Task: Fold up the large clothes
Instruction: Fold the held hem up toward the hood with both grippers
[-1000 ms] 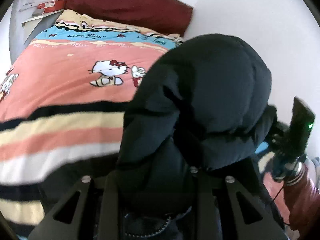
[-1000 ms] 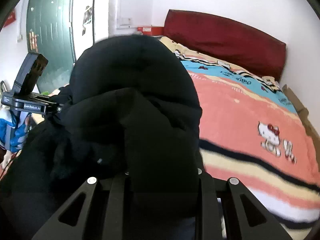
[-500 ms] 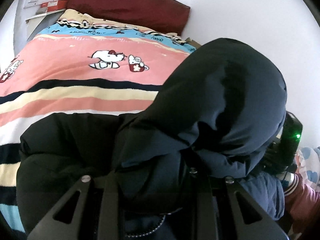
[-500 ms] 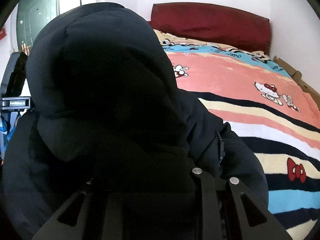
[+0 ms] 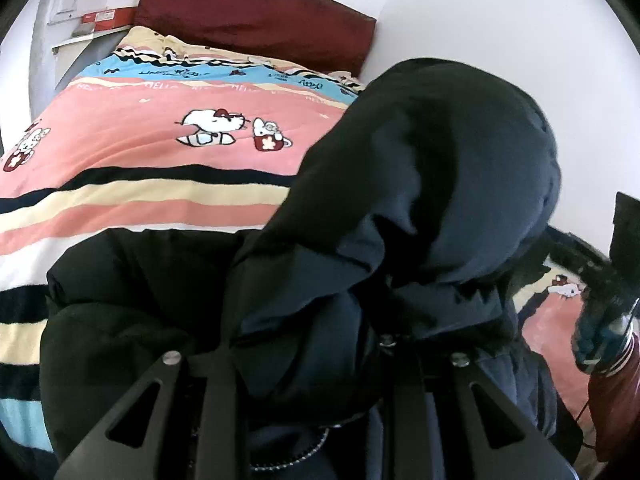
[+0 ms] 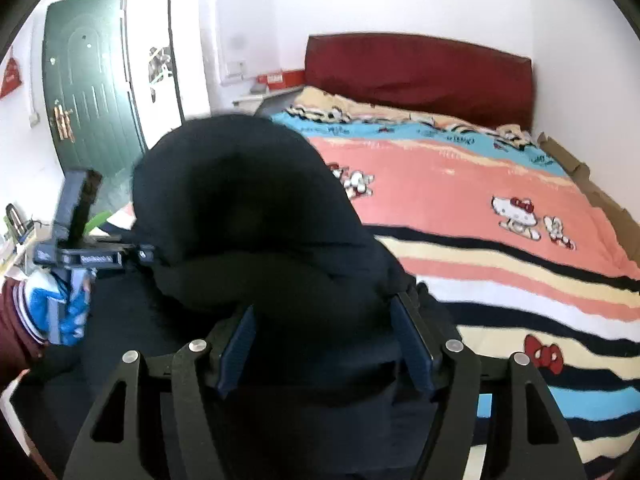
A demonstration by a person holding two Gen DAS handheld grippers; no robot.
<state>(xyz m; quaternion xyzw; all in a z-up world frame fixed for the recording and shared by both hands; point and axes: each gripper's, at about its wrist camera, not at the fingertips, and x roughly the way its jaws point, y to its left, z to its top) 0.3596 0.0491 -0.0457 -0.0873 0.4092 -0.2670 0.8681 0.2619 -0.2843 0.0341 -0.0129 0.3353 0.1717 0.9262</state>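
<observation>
- Two grippers are working one garment: a black padded jacket (image 5: 248, 312) with its hood (image 6: 240, 200), lying on the near part of the bed (image 6: 520, 264), well short of the headboard end.
- Nearest the right camera, the right gripper (image 6: 326, 344) is spreading its jaws; the blue pads (image 6: 240, 344) are standing apart on either side of a fold of jacket, which is lying loosely between them and is no longer being squeezed.
- Nearest the left camera, the left gripper (image 5: 304, 360) is pinching a bunch of fabric just below the hood, with the jaws drawn close and the cloth bulging over the fingers.
- Judging by this, the step in hand is setting the hood end down over the body of the jacket, the right side letting go while the left is holding its corner.
- Next, the left side is likely needing to release too, once the hood is lying flat; both grippers are then going to need fresh holds on the outer edges or the hem for another fold.
- Puffy filling is likely to spring back, so pressing the layer down may help.
- Farther off, the striped cartoon blanket (image 5: 168, 184) is running to the dark red headboard (image 5: 256, 20) at the far edge.
</observation>
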